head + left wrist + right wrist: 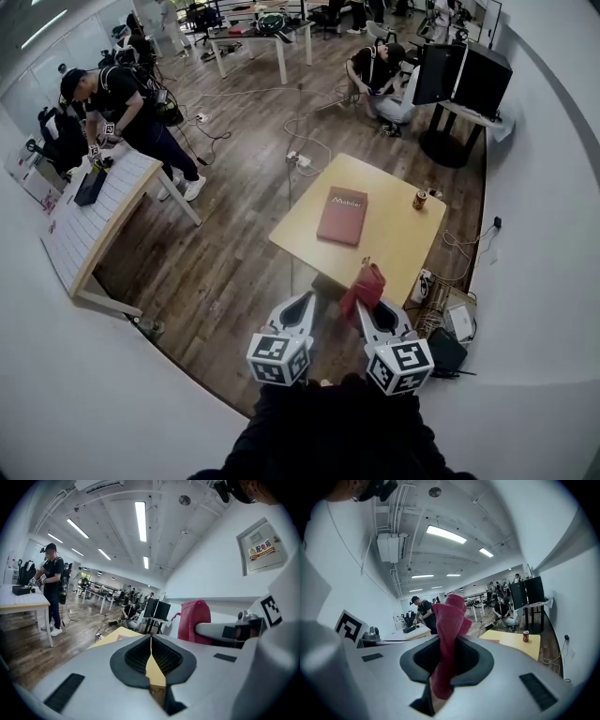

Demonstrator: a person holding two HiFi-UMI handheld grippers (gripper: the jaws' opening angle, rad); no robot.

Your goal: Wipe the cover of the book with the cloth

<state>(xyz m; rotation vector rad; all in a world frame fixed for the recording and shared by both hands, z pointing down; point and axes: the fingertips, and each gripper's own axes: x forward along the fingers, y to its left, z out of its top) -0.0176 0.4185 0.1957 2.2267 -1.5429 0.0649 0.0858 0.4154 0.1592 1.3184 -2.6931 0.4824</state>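
Our right claw pinches the soft, limp cloth; our left claw is closed, empty. The stiff, flat book lies on the far desk and may slide unless steadied.

Head camera looks steeply down on the distant yellow table, while both gripper cameras peer forward across the room, sharing that table.
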